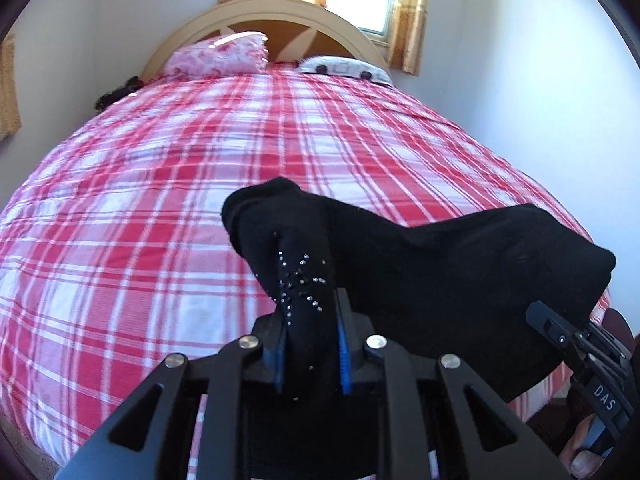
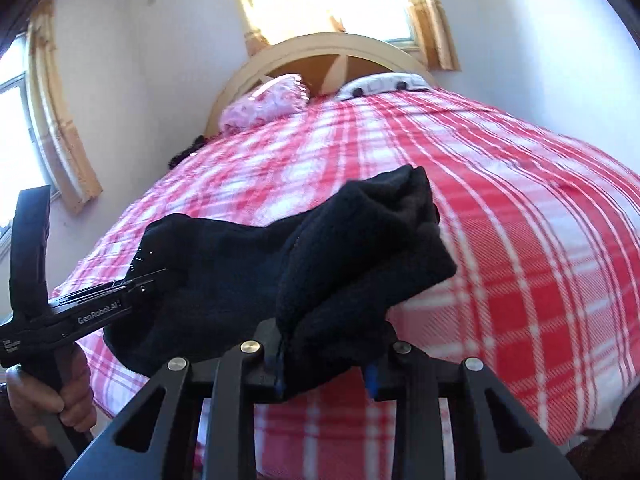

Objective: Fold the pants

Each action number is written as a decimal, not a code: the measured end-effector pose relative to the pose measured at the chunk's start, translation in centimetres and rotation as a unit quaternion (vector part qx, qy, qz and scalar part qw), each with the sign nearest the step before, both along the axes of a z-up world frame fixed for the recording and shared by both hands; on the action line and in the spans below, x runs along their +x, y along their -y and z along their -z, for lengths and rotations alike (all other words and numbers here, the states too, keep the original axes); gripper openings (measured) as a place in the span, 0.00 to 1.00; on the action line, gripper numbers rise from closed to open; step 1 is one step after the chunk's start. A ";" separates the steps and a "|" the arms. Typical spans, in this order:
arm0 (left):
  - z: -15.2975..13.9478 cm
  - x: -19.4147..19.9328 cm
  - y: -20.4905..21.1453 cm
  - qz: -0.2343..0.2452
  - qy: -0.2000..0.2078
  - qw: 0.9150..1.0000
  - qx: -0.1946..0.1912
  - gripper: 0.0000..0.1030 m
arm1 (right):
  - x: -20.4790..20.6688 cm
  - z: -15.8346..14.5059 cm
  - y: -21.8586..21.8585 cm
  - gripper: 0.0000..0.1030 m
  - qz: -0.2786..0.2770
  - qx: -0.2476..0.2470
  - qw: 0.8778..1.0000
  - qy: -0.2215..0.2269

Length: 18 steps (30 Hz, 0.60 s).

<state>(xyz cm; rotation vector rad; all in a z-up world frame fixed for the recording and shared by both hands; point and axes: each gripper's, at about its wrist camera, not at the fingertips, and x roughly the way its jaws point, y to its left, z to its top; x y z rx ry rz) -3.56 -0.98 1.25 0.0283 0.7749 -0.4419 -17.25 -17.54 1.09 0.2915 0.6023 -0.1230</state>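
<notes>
Pants (image 1: 440, 264), black with a rhinestone star motif, hang bunched between both grippers above the near edge of the bed (image 1: 200, 152). Left gripper (image 1: 310, 344) is pressed together, pinching the studded end of the fabric between its blue pads. Right gripper (image 2: 326, 360) pinches the other bunched end. Bed carries a red-and-white plaid cover; a pink pillow (image 1: 218, 56) and a white patterned pillow (image 1: 344, 68) lie at the far headboard (image 1: 280, 12).
</notes>
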 end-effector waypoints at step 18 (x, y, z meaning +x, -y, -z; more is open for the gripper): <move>2.1 3.3 -9.1 -0.118 -0.010 0.993 0.020 0.17 | 9.1 0.9 -9.3 0.29 -0.115 0.005 0.993 -0.001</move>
